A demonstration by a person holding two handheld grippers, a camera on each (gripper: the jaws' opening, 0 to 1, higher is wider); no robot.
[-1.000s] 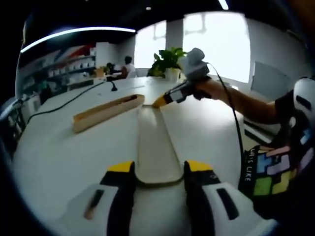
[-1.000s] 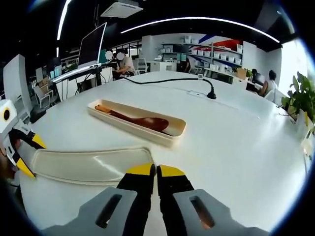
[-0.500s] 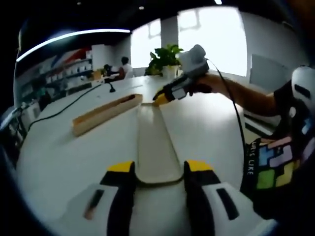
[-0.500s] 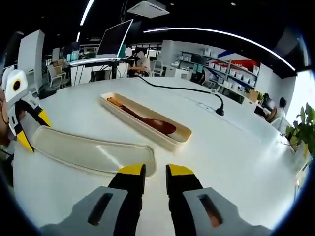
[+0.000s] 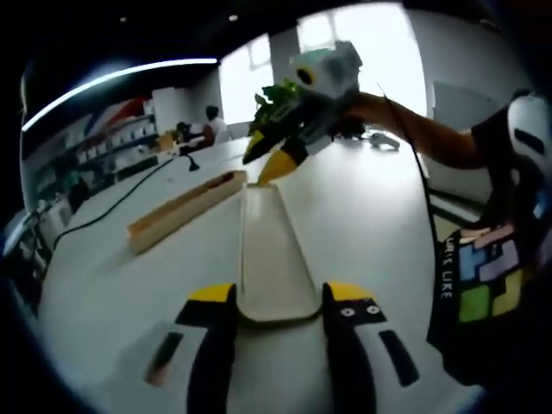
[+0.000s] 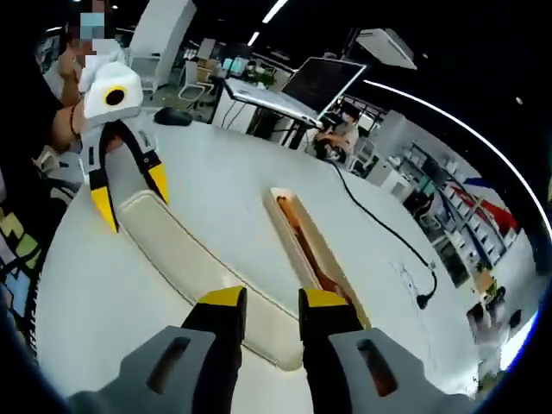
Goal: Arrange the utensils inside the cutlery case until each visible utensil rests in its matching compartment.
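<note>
A long cream lid lies flat on the white table. My left gripper stands open with its yellow tips on either side of the lid's near end. At the far end my right gripper hovers open, tilted down just above the lid. From the right gripper view, the right gripper is open over the lid, and the left gripper straddles the other end. Beside the lid lies the wooden cutlery case with a brown wooden spoon inside. The same case sits left of the lid.
A black cable with a plug runs across the table beyond the case. A monitor stands at the table's far edge. The person's torso is close on the right. White tabletop lies bare between lid and case.
My right gripper went from shut to open and rose over the lid's end, tilting downward. The left gripper stayed at the lid's near end. Lid and case have not moved.
</note>
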